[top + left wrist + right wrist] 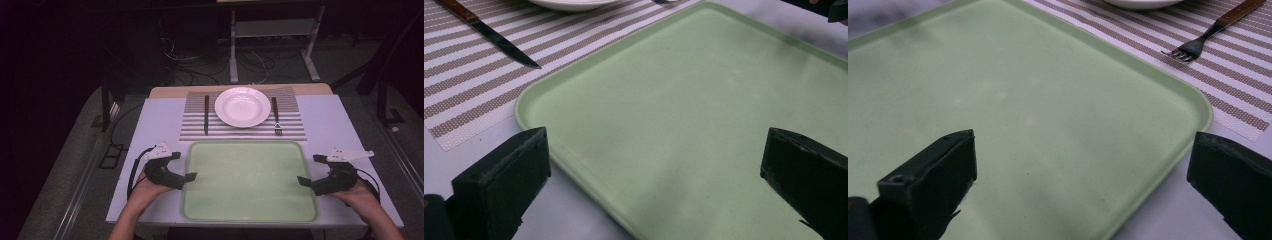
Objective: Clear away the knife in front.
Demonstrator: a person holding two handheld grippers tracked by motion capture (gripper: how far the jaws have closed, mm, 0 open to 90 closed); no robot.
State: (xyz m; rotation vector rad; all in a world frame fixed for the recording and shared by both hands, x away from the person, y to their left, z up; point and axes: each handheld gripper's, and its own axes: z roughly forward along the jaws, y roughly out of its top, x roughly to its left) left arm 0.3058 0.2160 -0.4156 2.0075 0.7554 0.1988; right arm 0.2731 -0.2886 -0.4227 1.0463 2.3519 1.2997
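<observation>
The left gripper (pixel 186 171) is held wide open with nothing between its jaws, at the left rim of the pale green rectangular plastic tray (pixel 250 180); in the left gripper view one jaw is seen over the white table (pixel 160 120) just outside the rim and the other over the tray's floor (pixel 684 125). The right gripper (pixel 306 171) is likewise spread wide and grips nothing, set at the tray's right rim, one jaw above the tray (pixel 1023 110) and the other beyond its edge. Each gripper is carried by a hand at the near edge of the table. The tray lies flat at the middle of the near edge, between the two grippers. Just beyond its far rim a brown-and-white striped woven placemat (pixel 195 125) is spread toward the far edge. On it a round white ceramic plate (pixel 242 106) is placed, with a wooden-handled knife (pixel 206 114) to its left and a wooden-handled metal fork (pixel 276 116) to its right.
</observation>
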